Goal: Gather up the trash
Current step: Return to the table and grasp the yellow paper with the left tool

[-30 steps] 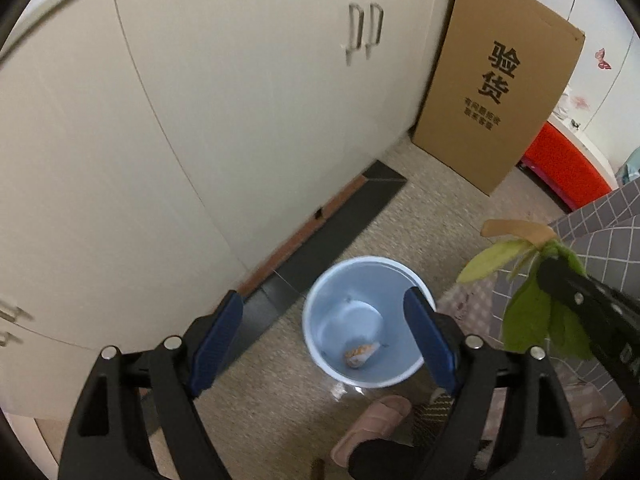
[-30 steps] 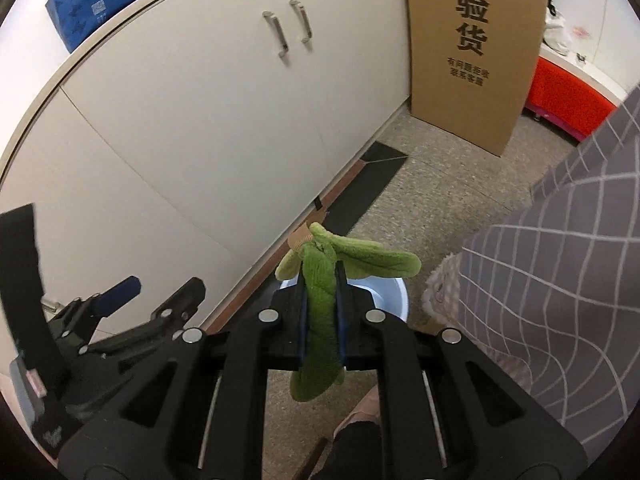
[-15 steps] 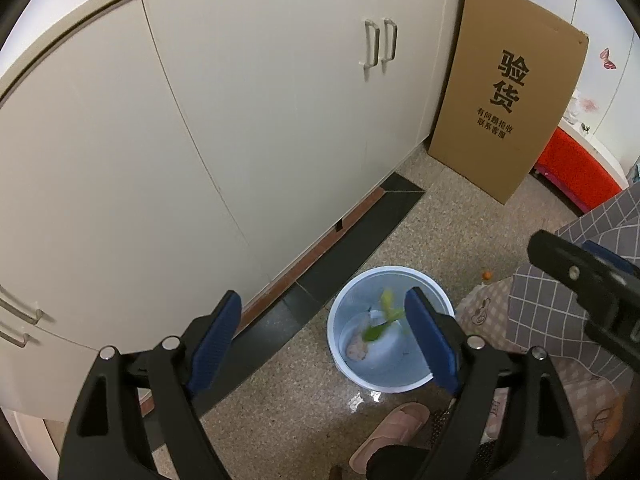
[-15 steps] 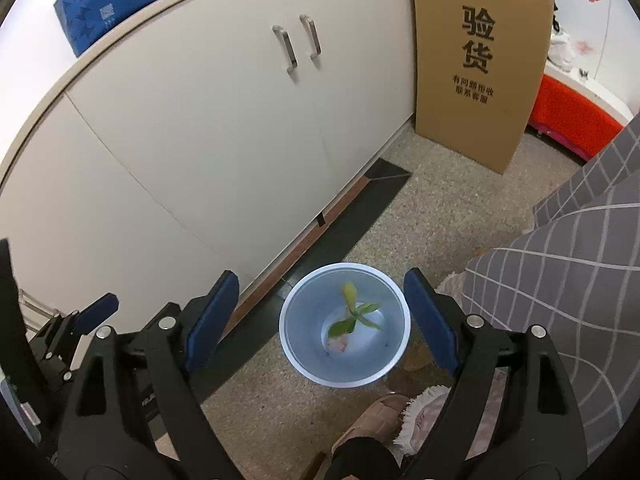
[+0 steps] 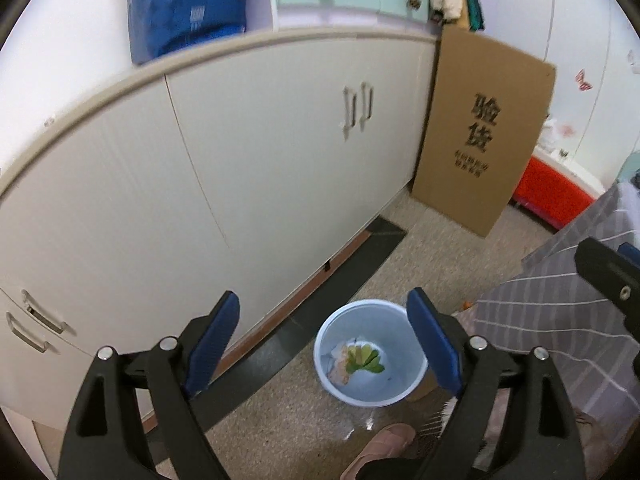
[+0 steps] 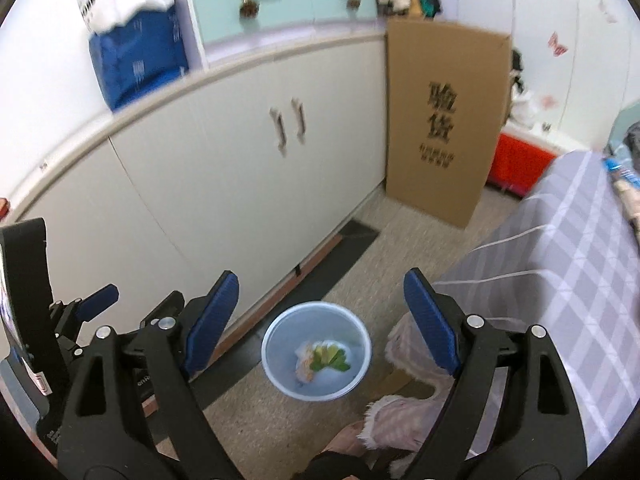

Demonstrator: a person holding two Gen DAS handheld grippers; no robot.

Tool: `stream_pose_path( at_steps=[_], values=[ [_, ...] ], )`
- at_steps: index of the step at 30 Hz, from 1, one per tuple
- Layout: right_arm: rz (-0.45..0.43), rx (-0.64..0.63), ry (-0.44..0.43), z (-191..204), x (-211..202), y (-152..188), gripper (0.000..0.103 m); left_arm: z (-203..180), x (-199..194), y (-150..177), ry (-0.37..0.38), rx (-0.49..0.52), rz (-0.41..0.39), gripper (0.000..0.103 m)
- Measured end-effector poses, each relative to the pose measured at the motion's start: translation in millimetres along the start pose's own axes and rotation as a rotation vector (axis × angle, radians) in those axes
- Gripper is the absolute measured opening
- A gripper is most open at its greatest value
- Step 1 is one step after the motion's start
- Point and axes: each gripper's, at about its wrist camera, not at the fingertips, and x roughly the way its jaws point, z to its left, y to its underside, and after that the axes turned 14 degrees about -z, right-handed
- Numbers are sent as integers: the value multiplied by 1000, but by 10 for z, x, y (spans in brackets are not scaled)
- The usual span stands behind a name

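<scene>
A light blue bin (image 5: 370, 354) stands on the speckled floor next to the white cabinets; it also shows in the right wrist view (image 6: 316, 350). Green leaves (image 5: 364, 360) and an orange-white scrap (image 5: 341, 364) lie at its bottom; the leaves also show in the right wrist view (image 6: 330, 358). My left gripper (image 5: 324, 342) is open and empty, high above the bin. My right gripper (image 6: 320, 334) is open and empty, also high above the bin. Part of the right gripper shows at the right edge of the left wrist view (image 5: 612, 276).
White cabinets (image 5: 240, 168) run along the left. A cardboard sheet (image 5: 480, 128) leans on them. A grey checked tablecloth (image 6: 560, 272) hangs at the right. A red box (image 5: 548, 196) stands behind. A pink slipper (image 5: 380, 452) is near the bin. A blue bag (image 5: 184, 12) sits on the counter.
My right gripper opened and the green leaves fell into the bin. Both grippers have since risen and pulled back from the bin.
</scene>
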Motion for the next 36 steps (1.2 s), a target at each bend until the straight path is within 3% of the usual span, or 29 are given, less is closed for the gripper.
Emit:
stream_pose_path(
  at_steps=[7, 12, 18, 25, 31, 36],
  values=[
    [-124, 47, 49, -353, -765, -179, 85, -333, -650, -172, 123, 8, -90, 86],
    [-193, 100, 126, -810, -1338, -207, 85, -859, -1057, -211, 259, 73, -123, 87],
    [-261, 164, 300, -1524, -1950, -122, 86, -1661, -1419, -158, 385, 181, -130, 87],
    [-288, 273, 530, -2449, -2575, 165, 89, -2634, -1797, 126, 507, 338, -115, 87],
    [-272, 380, 571, -2983, -2838, 466, 90, -3373, -1954, 324, 548, 466, -122, 87],
    [-254, 428, 566, -3150, -2867, 633, 90, -3763, -1901, 431, 467, 555, -143, 87]
  ],
)
